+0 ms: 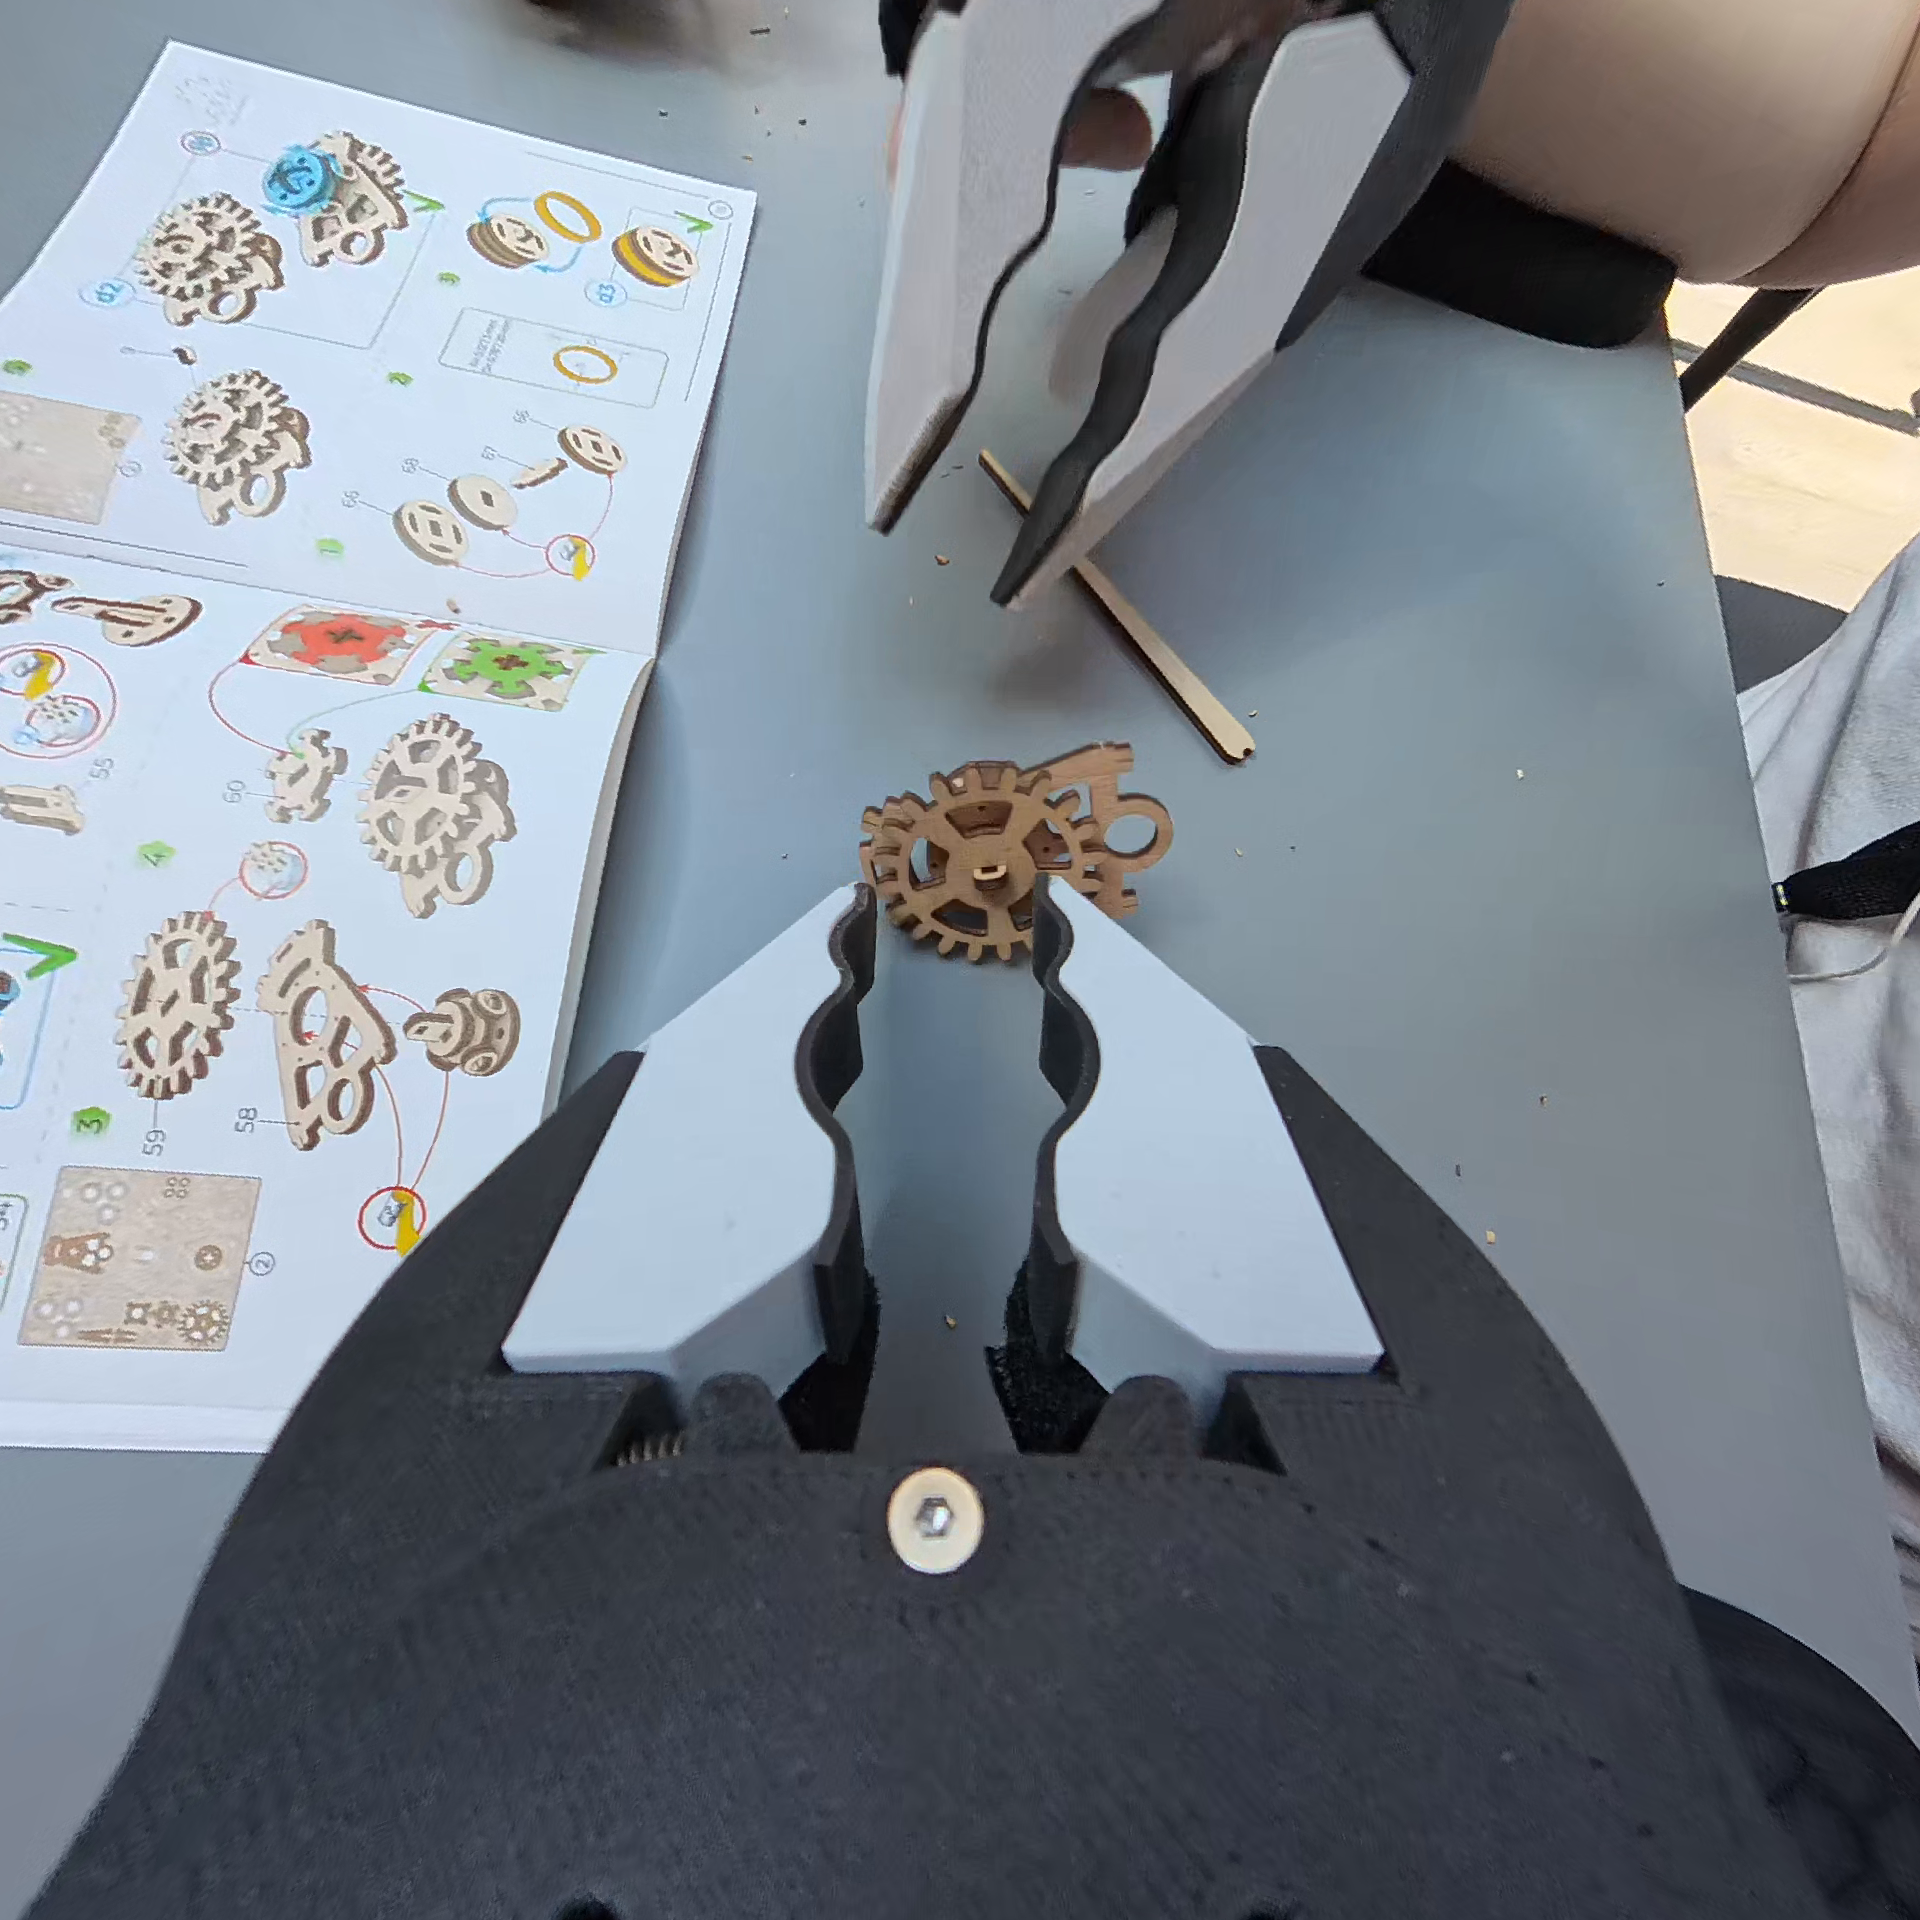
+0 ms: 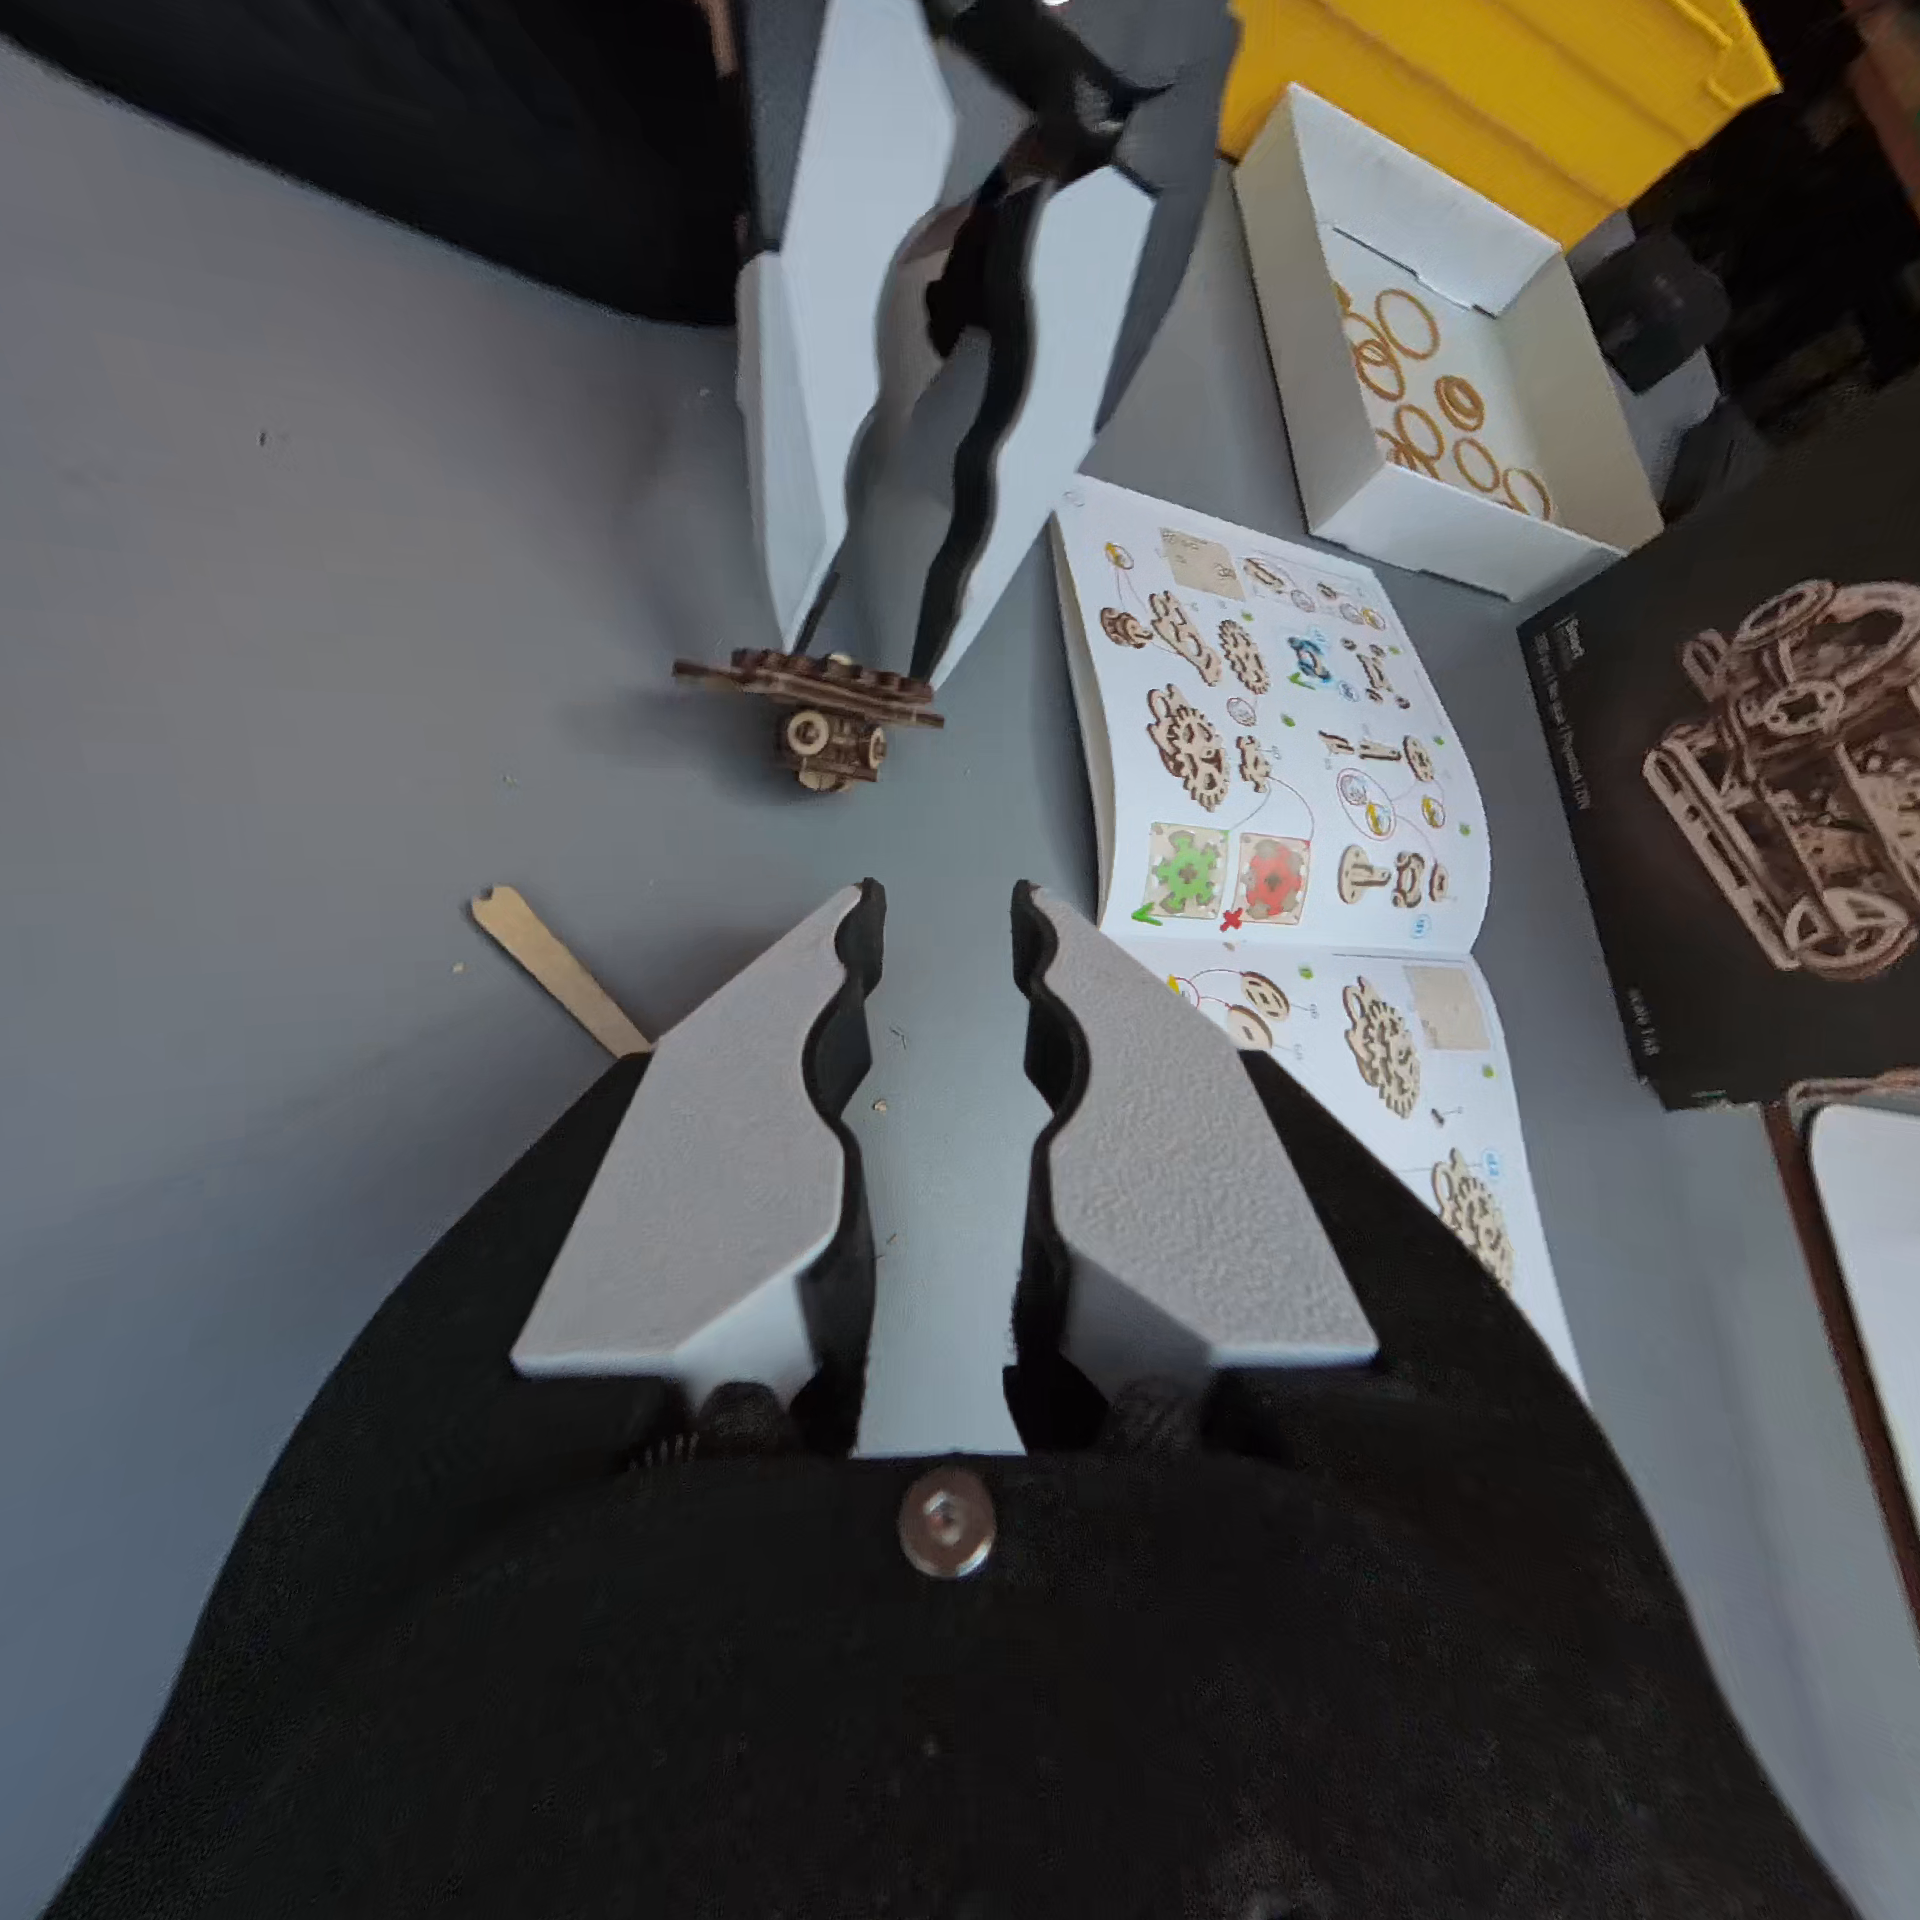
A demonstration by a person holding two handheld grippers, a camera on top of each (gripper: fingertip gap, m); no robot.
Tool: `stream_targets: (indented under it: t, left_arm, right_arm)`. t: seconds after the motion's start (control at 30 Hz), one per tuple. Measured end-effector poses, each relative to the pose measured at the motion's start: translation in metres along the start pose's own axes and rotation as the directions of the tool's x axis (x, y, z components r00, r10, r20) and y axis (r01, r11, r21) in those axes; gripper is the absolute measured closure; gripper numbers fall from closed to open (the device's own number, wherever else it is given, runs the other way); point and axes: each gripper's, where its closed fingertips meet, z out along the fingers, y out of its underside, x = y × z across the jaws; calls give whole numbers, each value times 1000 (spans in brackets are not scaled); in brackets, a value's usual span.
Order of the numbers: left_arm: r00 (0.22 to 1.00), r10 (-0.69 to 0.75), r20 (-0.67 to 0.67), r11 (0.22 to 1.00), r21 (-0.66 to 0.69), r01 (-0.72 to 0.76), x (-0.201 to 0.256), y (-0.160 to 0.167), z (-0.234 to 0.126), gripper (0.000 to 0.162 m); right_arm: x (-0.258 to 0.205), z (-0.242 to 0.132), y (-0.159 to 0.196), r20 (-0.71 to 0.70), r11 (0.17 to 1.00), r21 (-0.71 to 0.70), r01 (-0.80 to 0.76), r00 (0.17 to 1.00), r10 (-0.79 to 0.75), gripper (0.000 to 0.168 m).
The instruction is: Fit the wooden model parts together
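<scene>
Wooden gear assembly [image 1: 997, 857] rests on a grey table [image 1: 1403, 1039], its edge just at the tips of the left gripper [image 1: 951, 894], whose jaws stand apart with nothing clamped. Beyond it, the right gripper [image 1: 940, 561] hovers over a thin wooden stick [image 1: 1164, 655], jaws also apart and empty. An open instruction booklet [image 1: 312, 675] lies at the left. In the right wrist view, a white box [image 2: 1455, 416] holds wooden rings [image 2: 1403, 343].

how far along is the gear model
Done: a gear assembly is already fitted together, gear on a side plate with a hub. In hand: the left gripper has its tips at that assembly, jaws open, grip unclear. The right gripper is open and empty. Left: the stick lies loose, and rings wait in the box.
</scene>
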Motion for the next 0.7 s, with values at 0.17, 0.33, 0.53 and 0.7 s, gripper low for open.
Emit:
stream_targets:
  t: [0.17, 0.33, 0.53, 0.7]
  left_arm:
    - [998, 44, 38, 999, -31, -43, 1, 1, 5, 134]
    - [999, 31, 26, 999, 12, -31, 5, -8, 6, 134]
    - [1000, -2, 24, 999, 38, 1, 5, -14, 7, 131]
    - [999, -24, 37, 998, 63, 21, 1, -18, 4, 130]
  right_arm:
    - [-10, 0, -41, 164, 887, 5, -461, 876, 454, 152]
    - [-9, 10, -21, -53, 909, -124, -398, 917, 395, 150]
    - [-12, 16, -23, -27, 746, -61, -663, 748, 663, 136]
    - [-9, 18, -2, -74, 764, -117, -635, 773, 631, 138]
